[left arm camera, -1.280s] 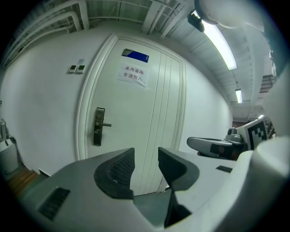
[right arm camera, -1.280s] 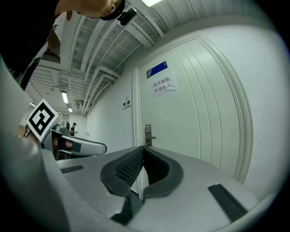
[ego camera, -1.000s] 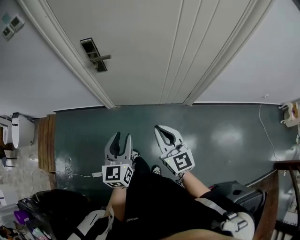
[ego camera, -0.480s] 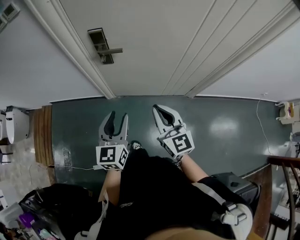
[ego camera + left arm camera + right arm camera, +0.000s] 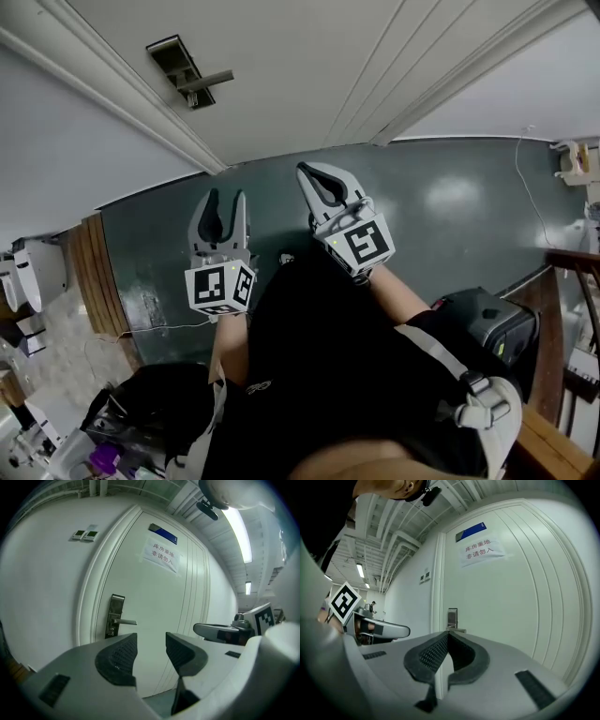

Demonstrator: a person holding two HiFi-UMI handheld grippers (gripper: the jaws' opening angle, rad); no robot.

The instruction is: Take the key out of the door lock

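Note:
A white door (image 5: 309, 66) stands shut ahead of me, with a dark metal lock plate (image 5: 175, 67) and a lever handle (image 5: 208, 82) at its left edge. In the left gripper view the lock plate (image 5: 115, 616) and handle (image 5: 124, 621) show beyond the jaws; the key is too small to make out. My left gripper (image 5: 222, 199) is held over the floor, well short of the door, open and empty. My right gripper (image 5: 317, 174) sits beside it, shut with nothing in it. The right gripper view shows the lock plate (image 5: 452, 617) just above its closed fingertips (image 5: 447, 638).
A paper sign (image 5: 161, 555) and a blue plate (image 5: 162, 533) hang on the door. Two wall switches (image 5: 84, 535) sit left of the frame. On the dark green floor (image 5: 450, 206) lie a cable (image 5: 527, 192), a black case (image 5: 483, 323) and a black bag (image 5: 155, 403).
Both grippers have come up and forward toward the door. The left jaws have spread wider. The right jaws stay shut.

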